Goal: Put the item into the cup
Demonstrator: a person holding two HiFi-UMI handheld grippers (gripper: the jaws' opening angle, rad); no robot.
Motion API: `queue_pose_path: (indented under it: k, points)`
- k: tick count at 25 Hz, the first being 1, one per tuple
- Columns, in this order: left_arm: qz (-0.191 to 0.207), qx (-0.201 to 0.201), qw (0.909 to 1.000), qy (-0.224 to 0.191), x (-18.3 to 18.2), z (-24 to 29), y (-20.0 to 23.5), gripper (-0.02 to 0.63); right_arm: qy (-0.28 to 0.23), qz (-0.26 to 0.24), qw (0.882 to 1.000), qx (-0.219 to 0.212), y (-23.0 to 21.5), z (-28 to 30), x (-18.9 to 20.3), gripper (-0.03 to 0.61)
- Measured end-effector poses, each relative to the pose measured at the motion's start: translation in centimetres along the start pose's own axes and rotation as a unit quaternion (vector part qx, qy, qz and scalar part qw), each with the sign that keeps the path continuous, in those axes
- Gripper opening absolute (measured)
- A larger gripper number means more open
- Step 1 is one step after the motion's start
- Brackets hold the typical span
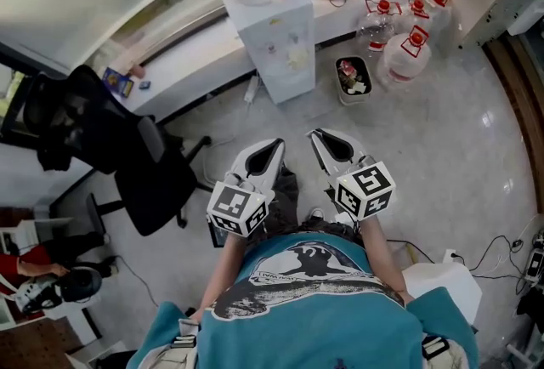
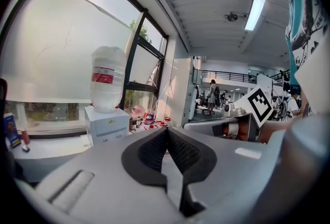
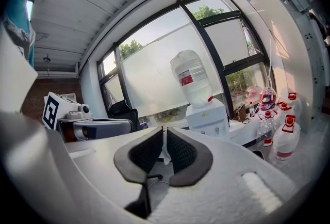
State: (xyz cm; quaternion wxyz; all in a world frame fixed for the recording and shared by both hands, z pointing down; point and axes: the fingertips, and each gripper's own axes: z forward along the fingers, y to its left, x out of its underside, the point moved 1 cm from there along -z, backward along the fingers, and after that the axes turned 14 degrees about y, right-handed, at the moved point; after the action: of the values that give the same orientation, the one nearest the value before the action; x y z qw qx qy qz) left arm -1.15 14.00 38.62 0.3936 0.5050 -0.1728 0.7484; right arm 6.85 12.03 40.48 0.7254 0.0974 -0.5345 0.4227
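No cup and no item to put in one show in any view. I hold both grippers in front of my body at waist height, above a pale tiled floor. In the head view my left gripper and my right gripper point away from me toward a water dispenser. The left gripper has its black padded jaws closed tip to tip, with nothing between them. My right gripper is also closed and holds nothing.
A black office chair stands at the left. By the dispenser are a small waste bin and several large water bottles with red caps. A white window ledge runs behind. A white box and cables lie at my right.
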Motion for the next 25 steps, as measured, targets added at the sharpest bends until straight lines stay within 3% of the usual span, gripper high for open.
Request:
queue_pose_path:
  k: [25]
  points:
    - [-0.002,0.045,0.9990,0.007,-6.4,6.1,22.8,0.012,0.036,0.021,0.998,0.055,-4.8,20.3,-10.7,0.026]
